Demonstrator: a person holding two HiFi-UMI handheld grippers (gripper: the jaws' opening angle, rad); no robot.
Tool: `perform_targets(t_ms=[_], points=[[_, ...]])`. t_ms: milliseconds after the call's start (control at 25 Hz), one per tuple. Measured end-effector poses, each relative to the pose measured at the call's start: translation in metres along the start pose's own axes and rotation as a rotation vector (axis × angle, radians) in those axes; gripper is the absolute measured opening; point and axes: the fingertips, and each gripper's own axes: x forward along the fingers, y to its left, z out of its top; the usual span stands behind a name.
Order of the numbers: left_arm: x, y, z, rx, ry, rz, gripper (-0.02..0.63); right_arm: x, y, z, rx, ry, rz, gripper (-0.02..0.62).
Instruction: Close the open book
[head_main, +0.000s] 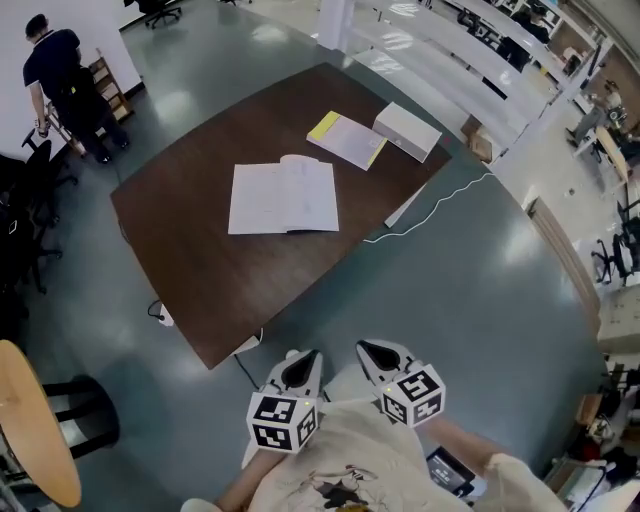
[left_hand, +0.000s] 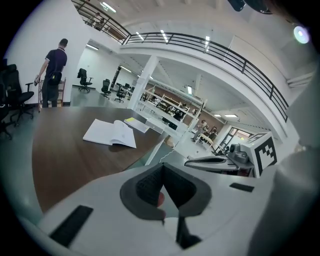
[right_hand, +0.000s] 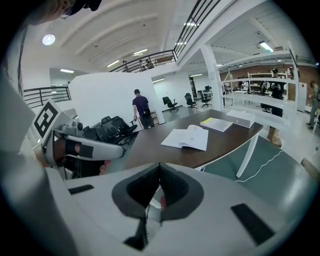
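Our left tool (left_hand: 161, 194) has its dark ribbed jaws pressed together with nothing between them, and our right tool (right_hand: 159, 193) is closed and empty in the same way. In the head view both sit side by side close against our body, pointing forward and somewhat down, with their marker cubes toward us.

The open white paper book (head_main: 283, 197) lies flat with its pages up near the middle of the dark brown wooden table (head_main: 200, 290), well apart from both tools, with bare floor between us and the near edge of the table. We judge that we are in the approach: the closing itself has not begun. The next move calls for coming up to the table, then bringing one tool to an outer edge of the book, getting it under that half and folding it over the spine, perhaps with the other tool steadying the opposite half.

Beyond the book, a thin yellow-and-white booklet (head_main: 347, 139) lies beside a flat white box (head_main: 406, 131) near the far corner of the table. A white cable (head_main: 440, 200) trails across the glossy grey-green floor (head_main: 450, 290). It is a large open hall: a person in dark clothes (head_main: 58, 75) stands beyond the far left of the table, and black office chairs (head_main: 25, 220) stand at the left.
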Motion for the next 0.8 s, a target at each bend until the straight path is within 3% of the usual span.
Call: perform_targets(t_ms=[320, 640, 800], points=[[0.047, 0.029, 0.031, -0.031, 0.05, -0.032, 0.006, 0.047, -0.035, 0.024, 0.045, 0.034, -0.016, 0.006], [0.122, 0.057, 0.07, -0.117, 0.062, 0.054, 0.006, 0.092, -0.097, 0.055, 0.016, 0.072, 0.067, 0.006], [0.168, 0.069, 0.095, -0.1, 0.064, 0.13, 0.006, 0.111, -0.131, 0.078, -0.011, 0.077, 0.133, 0.006]])
